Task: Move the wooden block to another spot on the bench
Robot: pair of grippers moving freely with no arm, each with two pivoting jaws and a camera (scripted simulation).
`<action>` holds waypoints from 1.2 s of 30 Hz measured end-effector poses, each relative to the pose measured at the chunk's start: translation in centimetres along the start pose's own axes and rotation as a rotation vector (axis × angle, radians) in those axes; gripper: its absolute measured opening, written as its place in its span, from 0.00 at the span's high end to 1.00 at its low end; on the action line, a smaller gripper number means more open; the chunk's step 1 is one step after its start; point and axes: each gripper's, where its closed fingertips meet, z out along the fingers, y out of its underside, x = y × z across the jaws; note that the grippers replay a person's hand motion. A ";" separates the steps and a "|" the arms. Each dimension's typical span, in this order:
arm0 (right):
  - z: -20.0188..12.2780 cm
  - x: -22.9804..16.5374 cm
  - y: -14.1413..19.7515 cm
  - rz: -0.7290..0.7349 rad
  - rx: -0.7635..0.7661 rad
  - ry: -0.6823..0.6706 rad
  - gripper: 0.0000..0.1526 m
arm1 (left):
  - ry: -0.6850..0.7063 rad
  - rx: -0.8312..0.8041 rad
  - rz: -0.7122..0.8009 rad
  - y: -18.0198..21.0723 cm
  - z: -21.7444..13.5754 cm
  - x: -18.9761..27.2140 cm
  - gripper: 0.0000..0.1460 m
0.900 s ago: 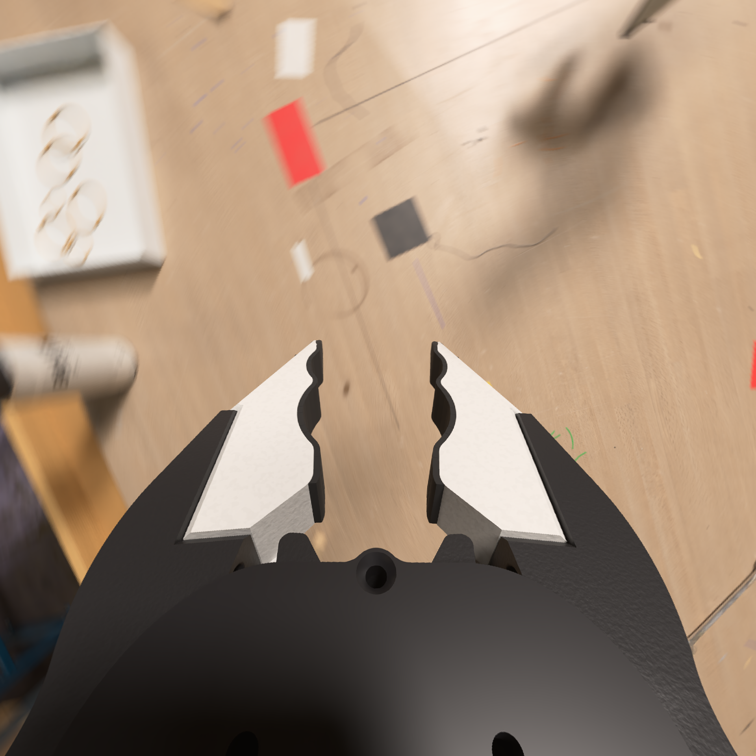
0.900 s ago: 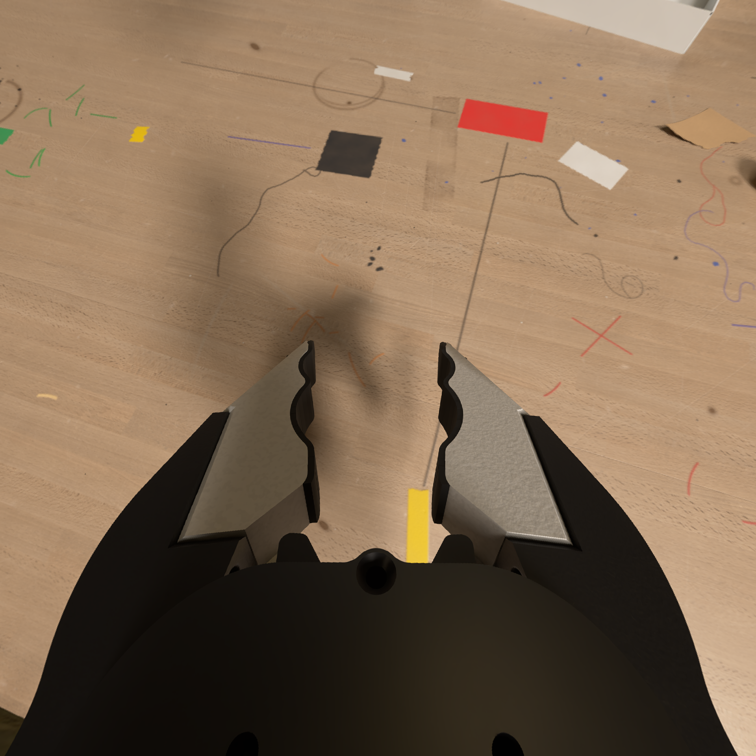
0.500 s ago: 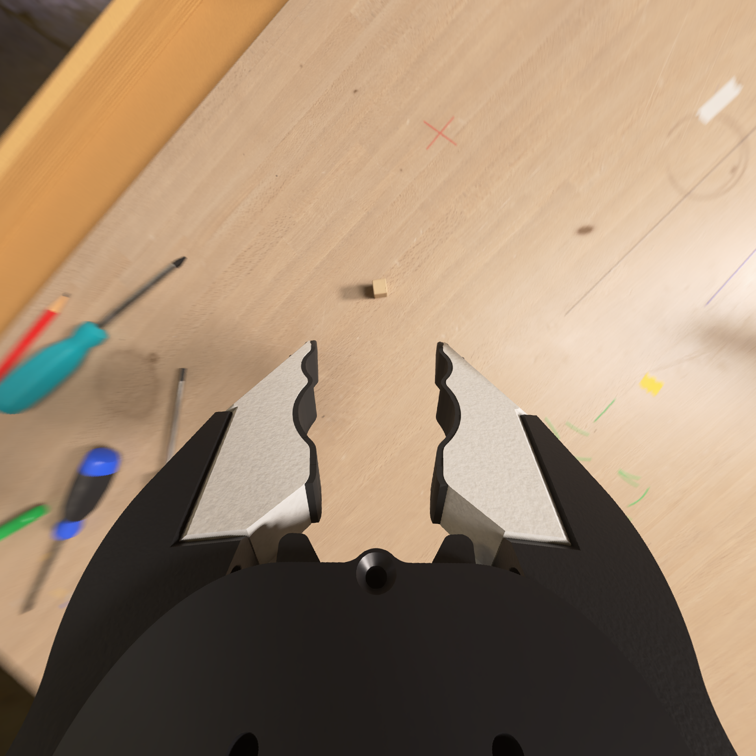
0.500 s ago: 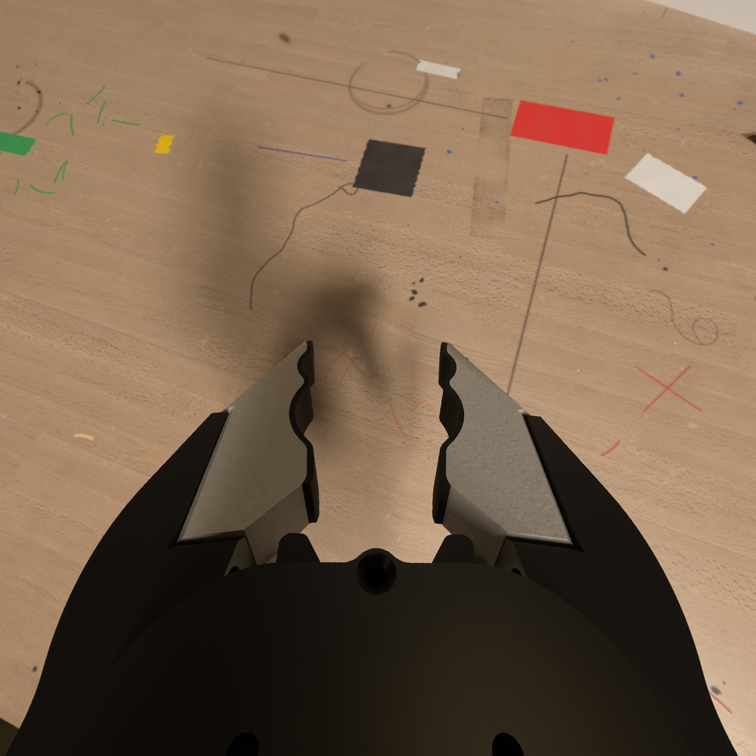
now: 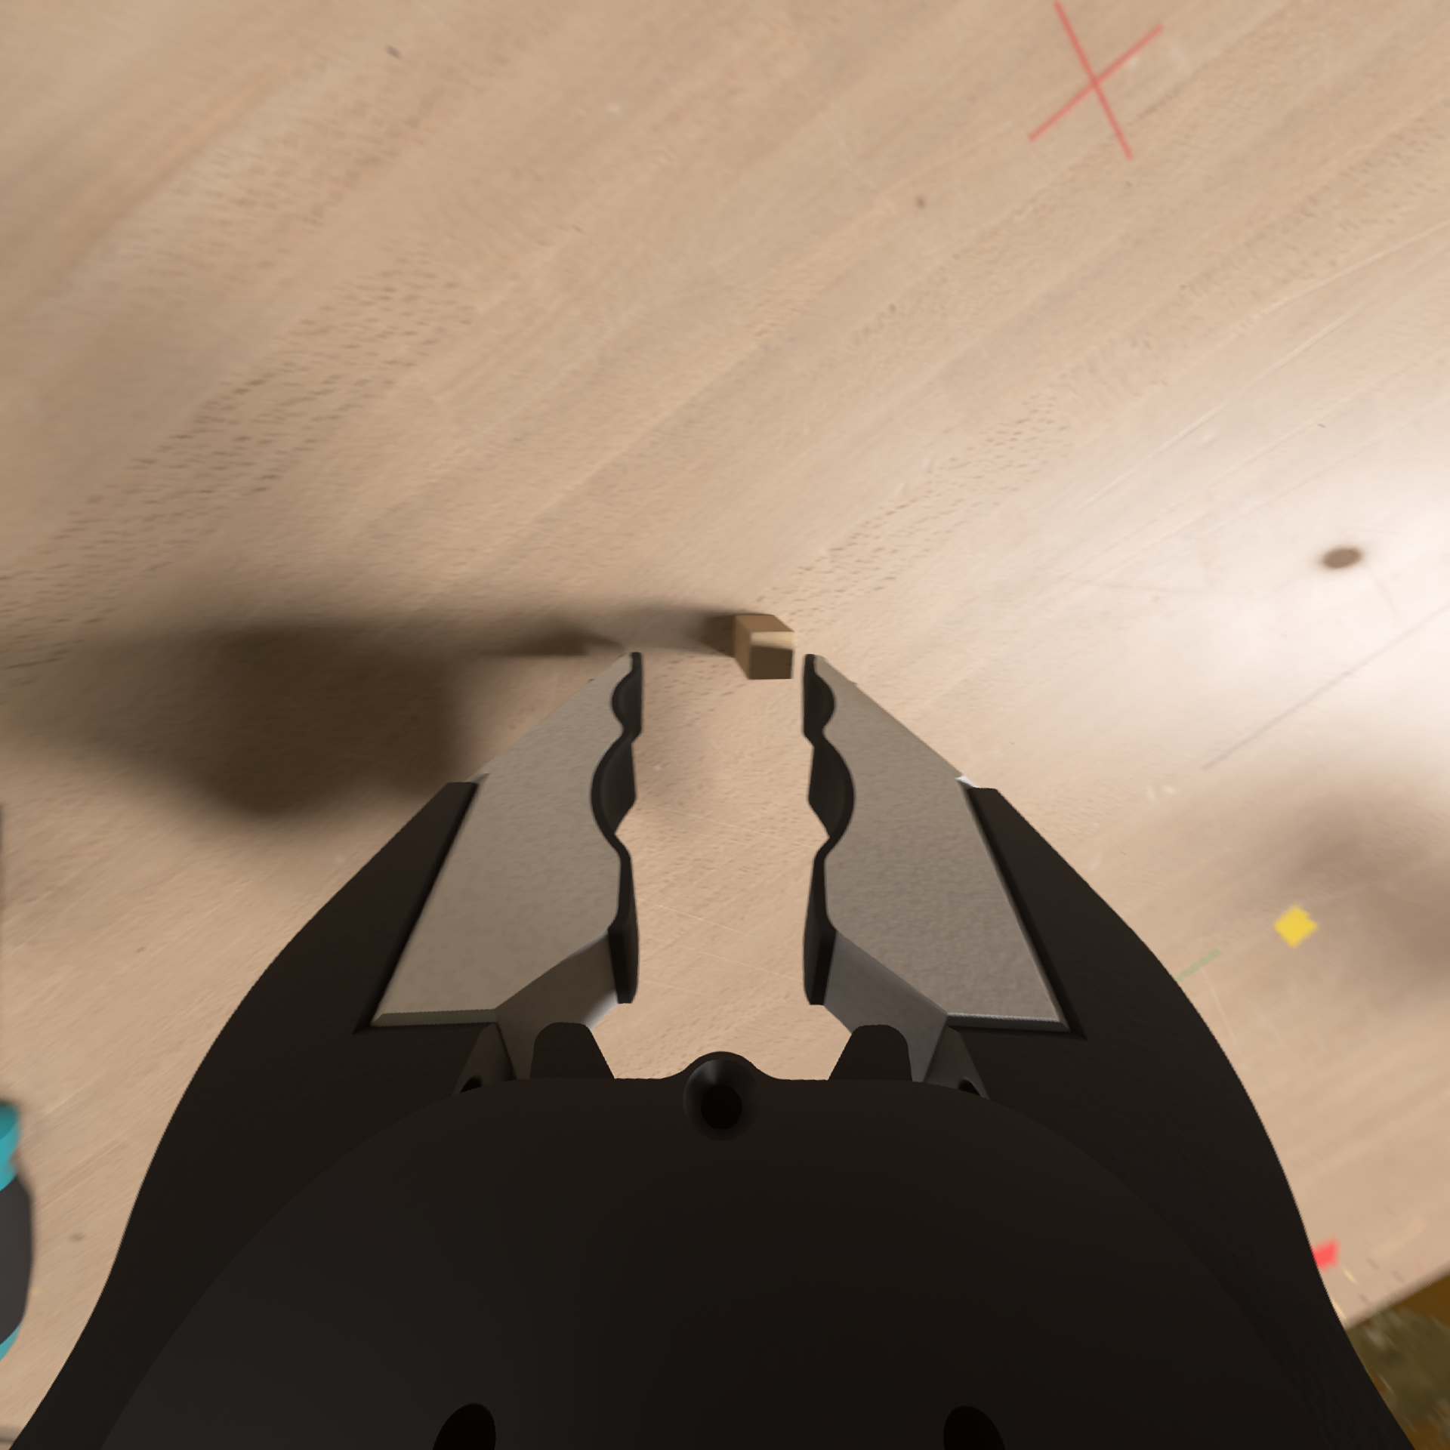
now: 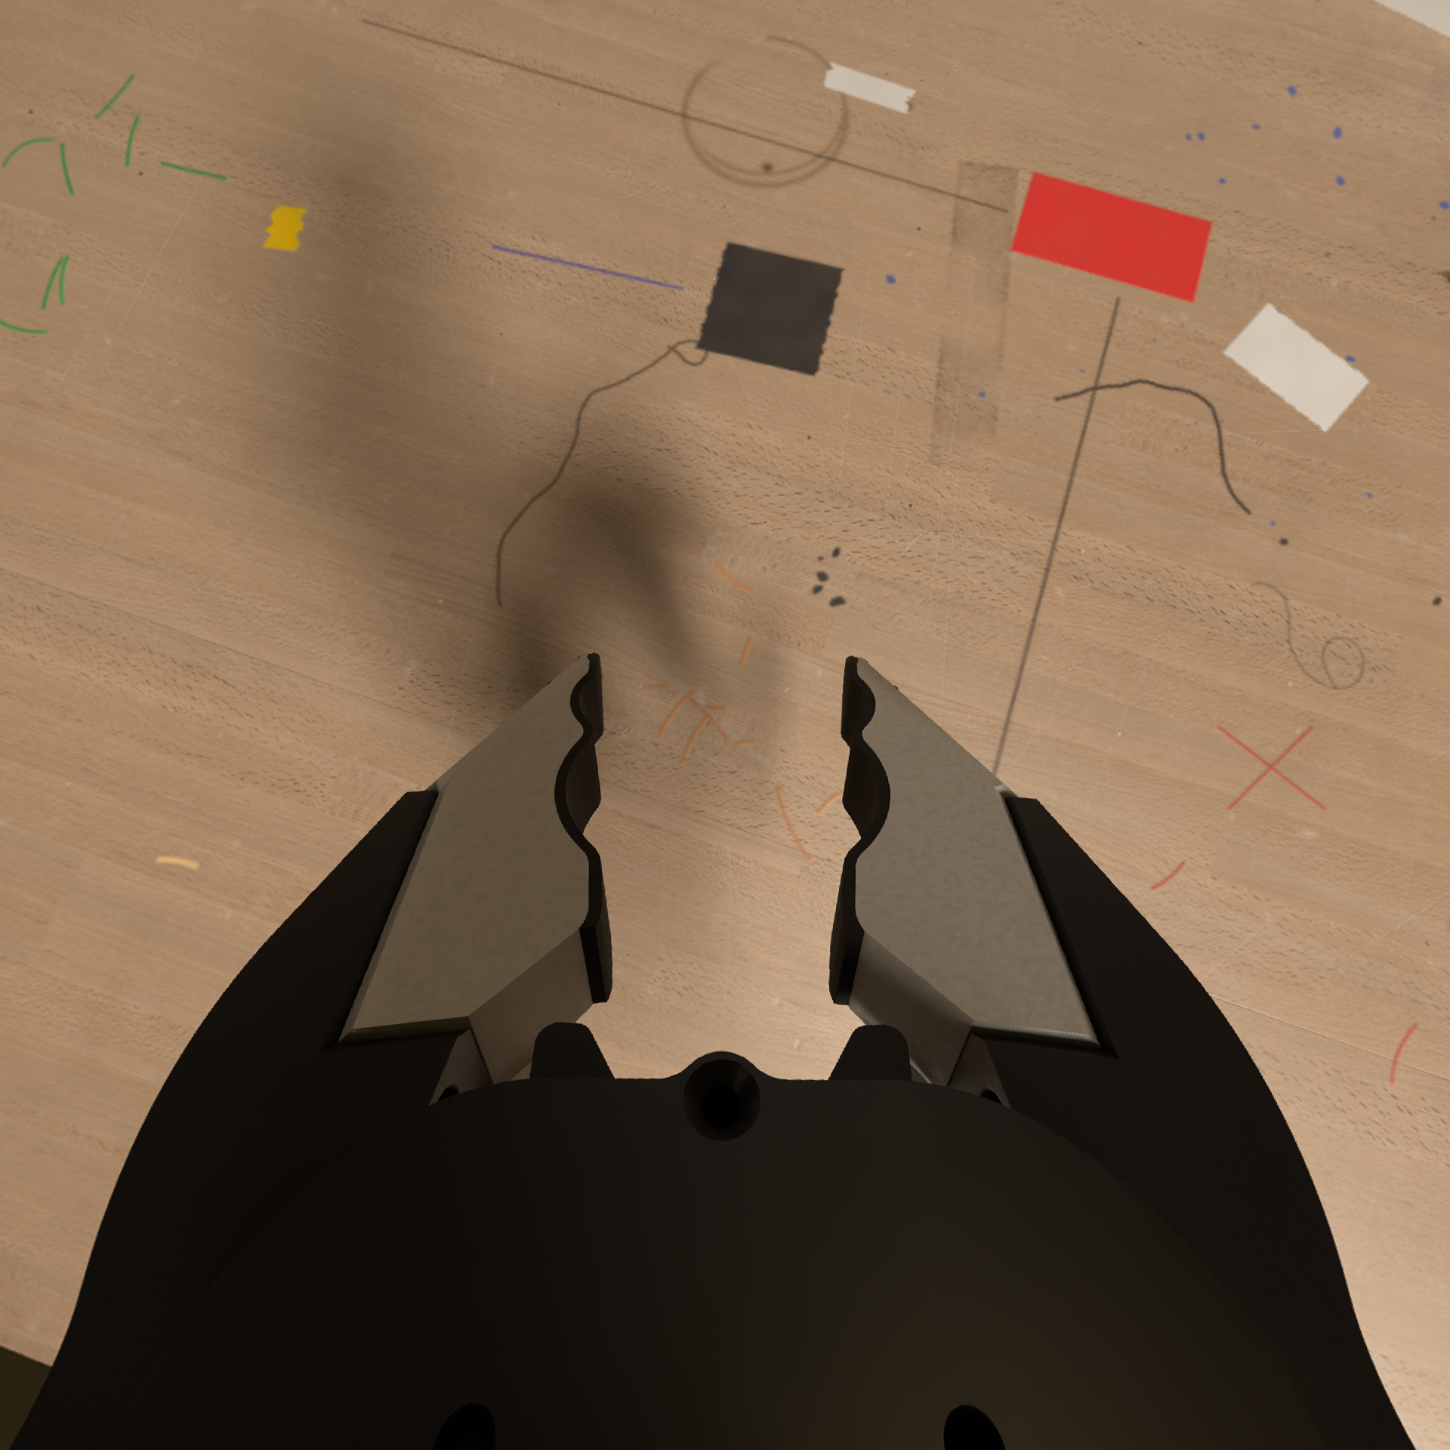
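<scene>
A small wooden block [image 5: 757, 645] lies on the light wooden bench [image 5: 706, 353] in the left wrist view. My left gripper [image 5: 720, 667] is open and low over the bench. The block sits just beyond its fingertips, nearer the right fingertip [image 5: 816, 683], and nothing is between the jaws. My right gripper [image 6: 720, 667] is open and empty above a marked part of the bench [image 6: 314, 628]. The block does not show in the right wrist view.
A teal tool handle [image 5: 9, 1224] lies at the left edge of the left view; the bench's edge [image 5: 1397, 1287] shows at lower right. A red cross [image 5: 1094, 78] is drawn farther off. Red [image 6: 1110, 235], black [image 6: 770, 307] and white [image 6: 1295, 367] patches mark the bench.
My left gripper has swung round, dropped low and come up close to the block, with its jaws a little narrower. My right gripper has drifted slightly closer to the bench.
</scene>
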 end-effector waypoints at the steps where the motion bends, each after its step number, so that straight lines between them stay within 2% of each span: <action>1: 0.0 0.0 0.1 -0.003 -0.002 -0.001 0.60 | 0.032 -0.019 -0.003 0.1 0.2 0.5 0.78; 3: -0.1 0.1 0.2 -0.009 -0.001 -0.002 0.60 | 0.063 -0.008 0.006 0.2 0.4 1.2 0.91; 9: -1.1 1.2 0.2 -0.011 0.035 0.011 0.60 | 0.061 -0.002 0.007 1.0 -0.4 1.1 0.92; 12: -1.9 2.2 0.0 -0.013 0.062 0.027 0.60 | 0.071 0.091 -0.036 0.8 -3.8 0.2 0.92; 15: -2.8 3.2 -0.4 -0.005 0.099 0.040 0.60 | 0.117 0.226 -0.049 0.1 -9.6 0.8 0.92; 19: -4.0 4.3 -0.7 0.002 0.138 0.063 0.60 | 0.281 0.406 0.054 -0.8 -16.9 7.7 0.92; 22: -5.2 5.1 -0.7 0.019 0.172 0.086 0.60 | 0.397 0.459 0.179 -1.0 -18.9 16.1 0.92; 25: -6.5 5.6 -0.5 0.050 0.212 0.107 0.60 | 0.466 0.410 0.310 -0.1 -16.4 26.0 0.92; 31: -8.4 6.4 1.3 0.081 0.225 0.125 0.60 | 0.521 0.175 0.536 4.2 -5.9 44.5 0.92; 36: -9.8 7.3 2.7 0.101 0.208 0.135 0.60 | 0.512 0.029 0.524 5.7 1.2 53.3 0.92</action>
